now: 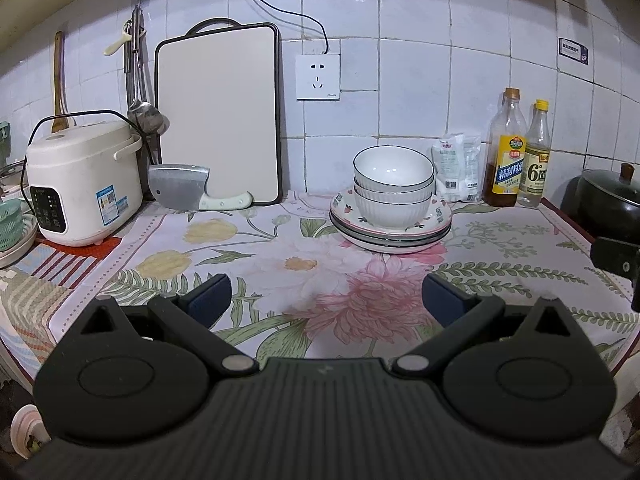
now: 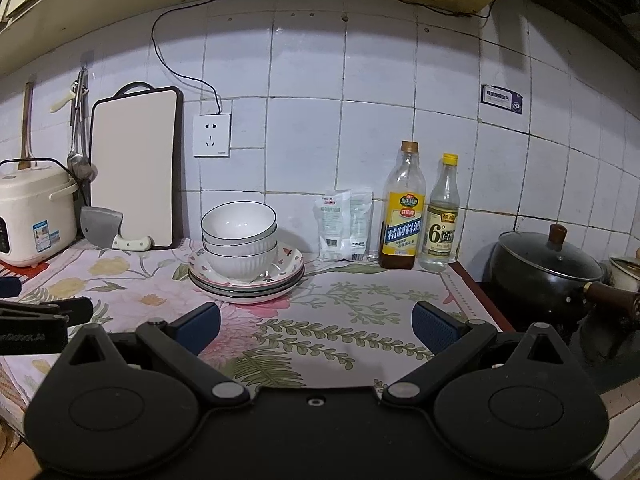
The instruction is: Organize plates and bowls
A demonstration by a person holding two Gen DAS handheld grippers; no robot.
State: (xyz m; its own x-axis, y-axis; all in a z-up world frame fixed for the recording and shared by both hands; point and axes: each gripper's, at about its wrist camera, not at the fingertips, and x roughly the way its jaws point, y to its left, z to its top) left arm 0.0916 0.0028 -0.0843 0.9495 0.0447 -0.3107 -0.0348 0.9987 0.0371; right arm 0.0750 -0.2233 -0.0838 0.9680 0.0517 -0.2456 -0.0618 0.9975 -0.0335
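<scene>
Three white bowls [image 1: 393, 186] with dark rims are nested on a stack of plates [image 1: 390, 232] at the back of the floral counter; the top plate has a pink patterned rim. The same bowls [image 2: 239, 240] and plates [image 2: 247, 284] show in the right wrist view. My left gripper [image 1: 326, 300] is open and empty, hovering over the counter well in front of the stack. My right gripper [image 2: 316, 328] is open and empty, in front and to the right of the stack.
A rice cooker [image 1: 82, 184], a cleaver [image 1: 188, 192] and a cutting board [image 1: 218, 116] stand at the back left. Two bottles [image 2: 420, 212] and white packets [image 2: 346, 226] are right of the stack. A black lidded pot [image 2: 548, 272] sits on the stove at the right.
</scene>
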